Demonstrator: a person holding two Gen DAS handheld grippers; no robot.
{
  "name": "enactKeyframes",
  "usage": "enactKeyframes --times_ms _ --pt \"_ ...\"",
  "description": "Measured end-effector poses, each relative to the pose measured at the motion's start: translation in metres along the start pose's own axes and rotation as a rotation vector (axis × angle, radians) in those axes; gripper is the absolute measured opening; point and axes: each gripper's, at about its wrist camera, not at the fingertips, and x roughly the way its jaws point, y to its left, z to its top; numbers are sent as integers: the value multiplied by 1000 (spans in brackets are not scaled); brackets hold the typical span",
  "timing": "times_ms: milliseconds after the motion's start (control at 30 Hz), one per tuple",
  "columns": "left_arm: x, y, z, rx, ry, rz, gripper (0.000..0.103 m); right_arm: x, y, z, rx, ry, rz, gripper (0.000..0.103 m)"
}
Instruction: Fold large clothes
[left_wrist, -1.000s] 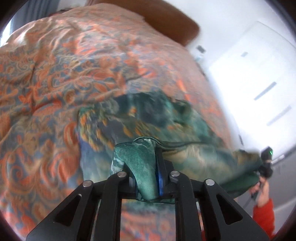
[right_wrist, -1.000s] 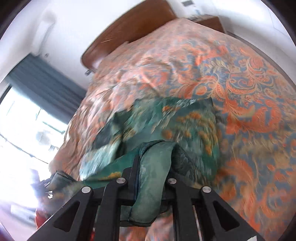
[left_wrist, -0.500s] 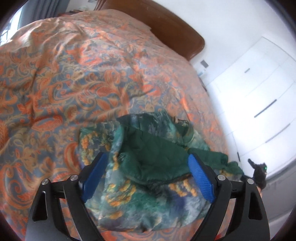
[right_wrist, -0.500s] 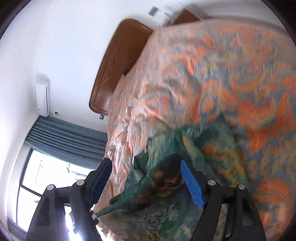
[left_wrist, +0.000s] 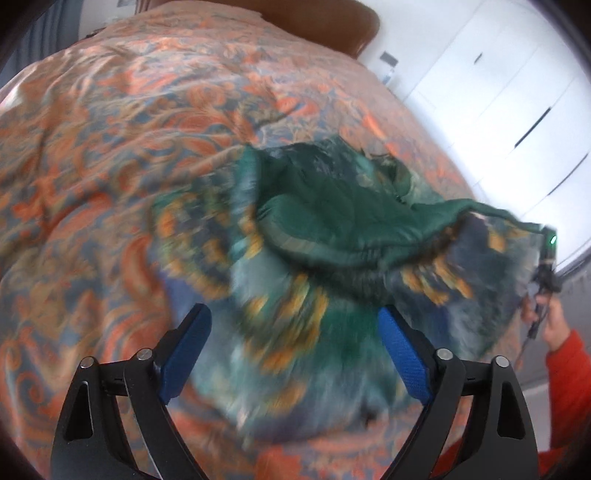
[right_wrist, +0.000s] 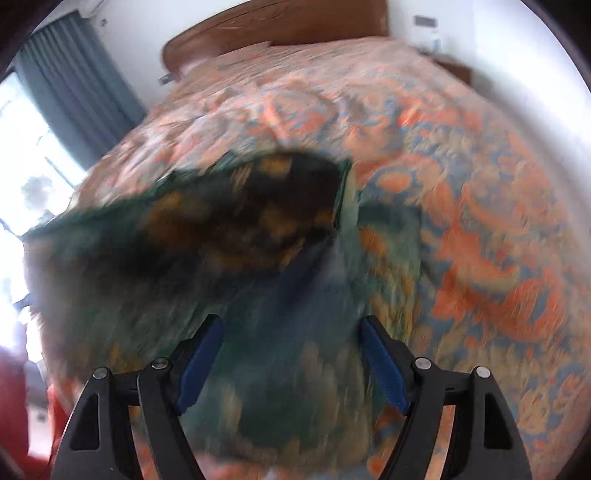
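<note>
green patterned garment (left_wrist: 332, 236) lies on orange paisley bedspread (left_wrist: 110, 147) below wooden headboard (right_wrist: 273, 29).

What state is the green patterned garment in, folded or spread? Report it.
Partly folded: the green patterned quilted garment lies bunched on the orange paisley bedspread, one flap turned over showing plain green lining. Blur hides the finer folds.

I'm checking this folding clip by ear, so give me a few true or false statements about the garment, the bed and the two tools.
1. The left tool is open. True.
2. The right tool is clamped on cloth. False: its fingers are spread, nothing between them.
3. The green garment lies on the orange paisley bedspread. True.
4. The garment is plain white. False: green with orange print.
5. A wooden headboard is visible. True.
</note>
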Motion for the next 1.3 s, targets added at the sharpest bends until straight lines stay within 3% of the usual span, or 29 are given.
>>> enactKeyframes --times_ms 100,133,167,200,233,333,433,600,767,900,1000,1133,1300 --pt "26 -14 10 0 24 88 57 18 8 15 54 -13 -7 79" --pt "29 -16 11 -3 27 140 20 25 9 19 74 -11 -10 79" --pt "32 -16 12 -12 34 185 11 32 10 23 92 -12 -16 76" --pt "31 -14 11 -29 33 189 10 40 9 29 102 -18 -29 51" --pt "25 -12 9 -48 16 183 8 41 10 29 104 -29 -60 13" --pt "0 -10 1 -57 -37 178 7 39 11 28 99 -34 -125 9" --pt "-26 -14 4 -50 -109 187 6 21 14 29 54 -94 -179 8" --pt "-58 -30 43 -25 -274 233 6 -26 20 57 42 -262 -260 8" --pt "-43 -35 82 -36 -367 282 6 -47 24 97 78 -378 -272 8" --pt "7 -22 94 -28 -340 371 6 -15 17 121 105 -377 -303 8" --pt "58 16 78 -88 -234 398 7 38 6 120 103 -300 -355 8" --pt "92 41 44 -126 -205 321 9 105 -22 92 140 -183 -329 8" --pt "101 44 35 -130 -246 285 11 138 -30 67 132 -192 -287 8"
